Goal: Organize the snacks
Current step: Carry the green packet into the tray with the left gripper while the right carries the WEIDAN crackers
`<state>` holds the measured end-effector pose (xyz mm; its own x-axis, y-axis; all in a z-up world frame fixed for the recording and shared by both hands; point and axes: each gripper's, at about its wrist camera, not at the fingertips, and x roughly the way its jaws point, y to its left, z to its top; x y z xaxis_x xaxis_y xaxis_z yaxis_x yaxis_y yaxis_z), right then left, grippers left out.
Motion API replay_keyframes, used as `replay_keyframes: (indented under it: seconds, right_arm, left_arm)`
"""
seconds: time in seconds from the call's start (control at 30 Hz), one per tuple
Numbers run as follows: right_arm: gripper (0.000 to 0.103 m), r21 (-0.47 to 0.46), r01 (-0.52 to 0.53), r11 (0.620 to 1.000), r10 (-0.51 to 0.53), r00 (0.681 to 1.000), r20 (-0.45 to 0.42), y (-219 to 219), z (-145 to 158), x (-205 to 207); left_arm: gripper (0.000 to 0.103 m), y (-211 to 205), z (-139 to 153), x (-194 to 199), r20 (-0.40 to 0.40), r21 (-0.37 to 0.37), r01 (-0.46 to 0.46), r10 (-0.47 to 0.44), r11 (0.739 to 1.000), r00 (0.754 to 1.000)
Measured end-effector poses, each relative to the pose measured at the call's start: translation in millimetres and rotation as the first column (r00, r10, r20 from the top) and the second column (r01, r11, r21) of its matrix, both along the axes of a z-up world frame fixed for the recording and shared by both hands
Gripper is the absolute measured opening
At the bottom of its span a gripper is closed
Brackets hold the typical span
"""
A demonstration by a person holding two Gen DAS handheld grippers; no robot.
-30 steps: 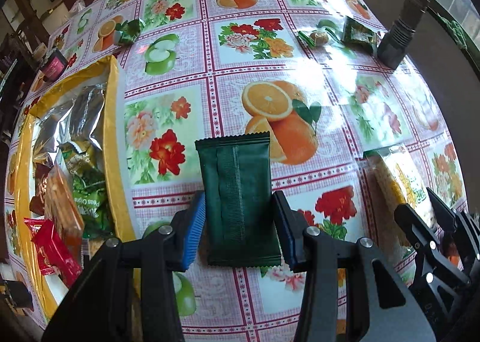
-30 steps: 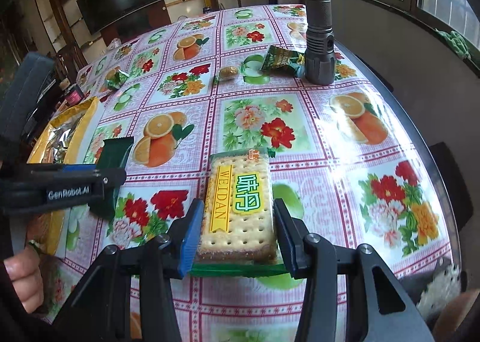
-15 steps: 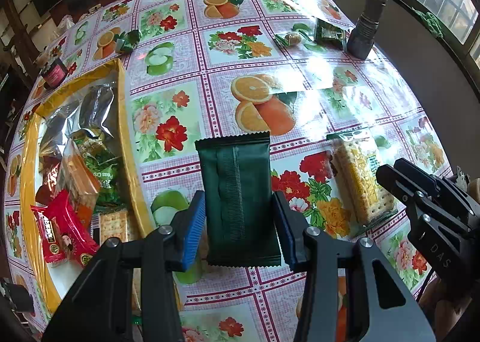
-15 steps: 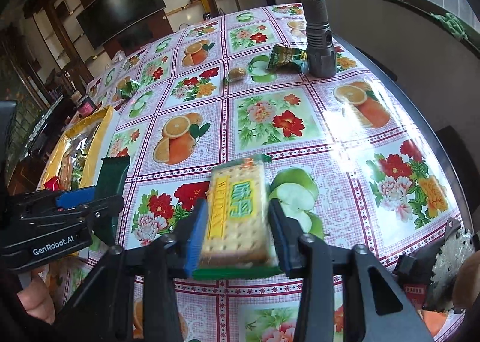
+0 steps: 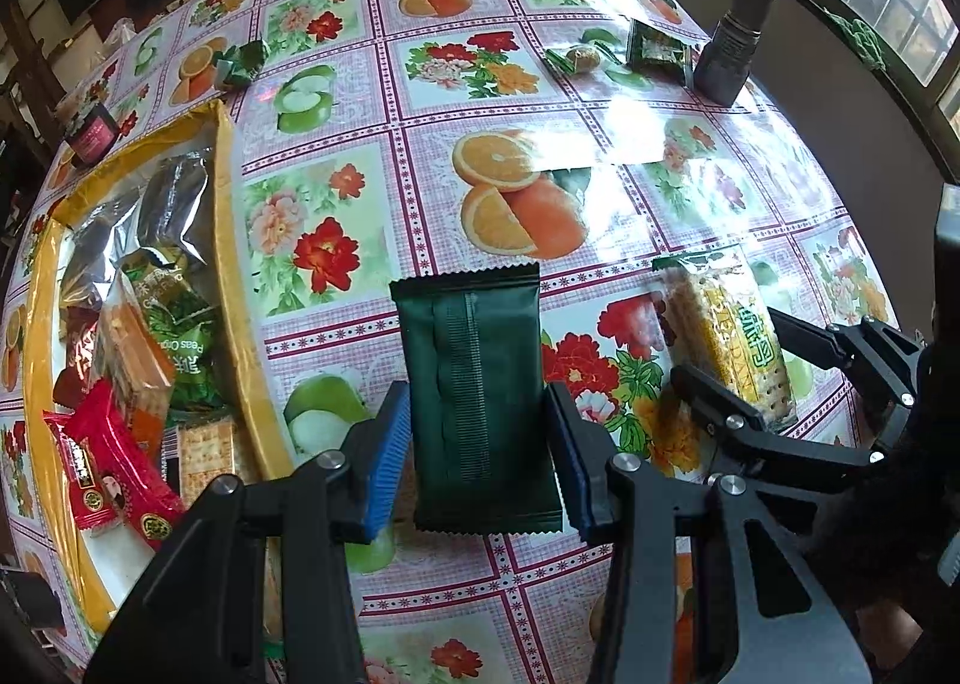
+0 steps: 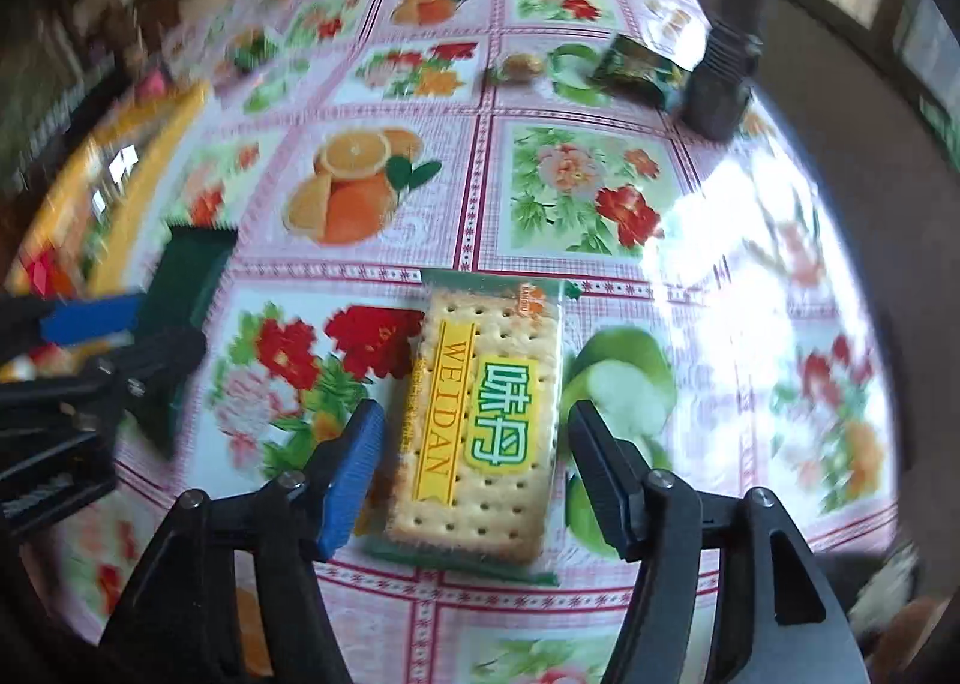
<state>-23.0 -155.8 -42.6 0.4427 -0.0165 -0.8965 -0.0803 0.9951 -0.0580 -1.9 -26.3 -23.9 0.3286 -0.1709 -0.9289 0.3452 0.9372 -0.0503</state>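
Our left tongs [image 5: 477, 438] clamp a green packet [image 5: 477, 402], while our right tongs [image 6: 471, 471], just opening, straddle a cracker pack [image 6: 480, 414] on the bench [image 6: 600, 102].

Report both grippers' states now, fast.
Left gripper: shut on the dark green packet.
Right gripper: jaws have just been opening; the cracker pack lies between them, unpressed.
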Motion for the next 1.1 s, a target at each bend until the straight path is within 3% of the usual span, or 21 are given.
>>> replay_keyframes:
  seconds: [0.03, 0.17, 0.47, 0.8, 1.1]
  right_arm:
    - [0.047, 0.005, -0.001, 1.0, 0.001, 1.0, -0.009, 0.5, 1.7, 0.7]
    - [0.046, -0.024, -0.013, 1.0, 0.012, 0.999, -0.038, 2.1, 7.1, -3.9]
    - [0.046, 0.087, 0.053, 0.995, -0.059, 0.996, 0.064, -11.6, 28.7, -32.5]
    - [0.046, 0.152, 0.005, 0.988, -0.027, 0.99, 0.142, 9.7, 60.4, -42.6]
    - [0.046, 0.218, -0.137, 0.966, 0.092, 0.974, 0.206, 70.8, 86.4, -16.8]
  left_arm:
    - [0.046, -0.4, -0.8, 0.4, -0.001, 0.002, 0.001, -0.001, 1.0, 1.0]
    - [0.046, -0.3, -1.2, 0.2, 0.001, -0.004, 0.005, -0.005, 1.0, 1.0]
    - [0.046, 3.2, 7.7, -12.3, 0.032, -0.022, 0.023, -0.022, 1.0, 0.999]
    - [0.046, 23.4, 31.6, -34.0, 0.073, -0.07, 0.036, -0.031, 0.997, 0.997]
    - [0.047, 86.3, 64.3, -12.8, 0.128, -0.111, -0.097, 0.111, 0.989, 0.986]
